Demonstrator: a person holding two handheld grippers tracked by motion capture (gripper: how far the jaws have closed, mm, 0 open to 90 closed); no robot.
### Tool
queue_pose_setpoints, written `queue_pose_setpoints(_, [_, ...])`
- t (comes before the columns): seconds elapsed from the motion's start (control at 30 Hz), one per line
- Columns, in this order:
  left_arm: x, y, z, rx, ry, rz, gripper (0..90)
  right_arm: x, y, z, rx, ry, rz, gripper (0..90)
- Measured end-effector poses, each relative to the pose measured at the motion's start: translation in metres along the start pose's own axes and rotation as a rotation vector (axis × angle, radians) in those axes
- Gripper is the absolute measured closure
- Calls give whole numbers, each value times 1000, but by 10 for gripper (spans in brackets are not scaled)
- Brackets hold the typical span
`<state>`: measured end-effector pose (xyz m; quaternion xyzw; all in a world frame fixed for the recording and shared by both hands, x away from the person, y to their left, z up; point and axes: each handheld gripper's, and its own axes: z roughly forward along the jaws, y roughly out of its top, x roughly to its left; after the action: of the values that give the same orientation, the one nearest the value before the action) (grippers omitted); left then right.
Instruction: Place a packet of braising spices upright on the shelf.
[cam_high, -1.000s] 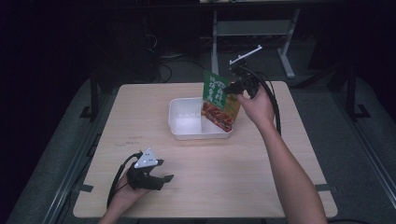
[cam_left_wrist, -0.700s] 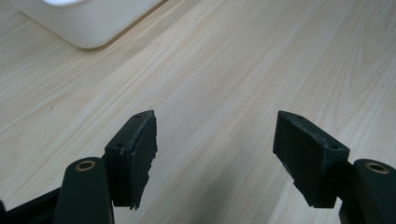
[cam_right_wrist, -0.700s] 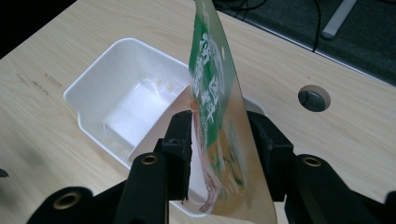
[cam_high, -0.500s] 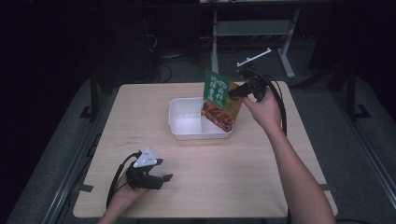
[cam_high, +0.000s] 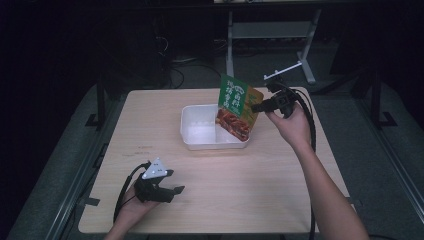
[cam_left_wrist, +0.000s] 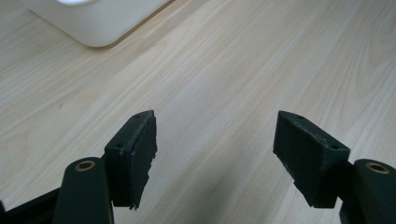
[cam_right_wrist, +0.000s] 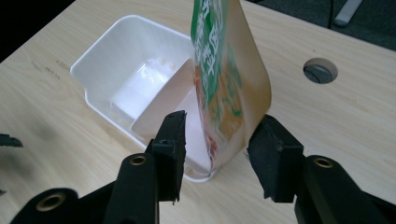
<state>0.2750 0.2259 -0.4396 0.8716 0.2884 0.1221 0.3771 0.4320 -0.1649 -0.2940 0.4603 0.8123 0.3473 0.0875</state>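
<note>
right hand (cam_high: 292, 125) raised (jaws apart) beside pouch (cam_high: 236, 107)

Glossy printed foil pouch (cam_right_wrist: 227, 79), smooth white plastic tray (cam_right_wrist: 116, 51), matt pale wood-grain table (cam_left_wrist: 243, 60), rough black tong pads (cam_left_wrist: 144, 154).

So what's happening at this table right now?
A person holds a two-jaw gripper in each hand. The right gripper has its jaws open on either side of a green and brown snack pouch that stands tilted in a white bin on the wooden table. Whether the jaws touch it is hard to tell. The left gripper sits low near the table's front edge, open and holding nothing.
</note>
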Motion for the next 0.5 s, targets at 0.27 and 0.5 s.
queue_pose_setpoints(0.27, [0, 0, 1, -3, 2, -6, 295, -5, -15, -2, 11, 24, 11, 530])
queue_pose_setpoints(0.5, [1, -1, 1, -3, 3, -8, 296, -7, -28, -3, 3, 48, 21, 526])
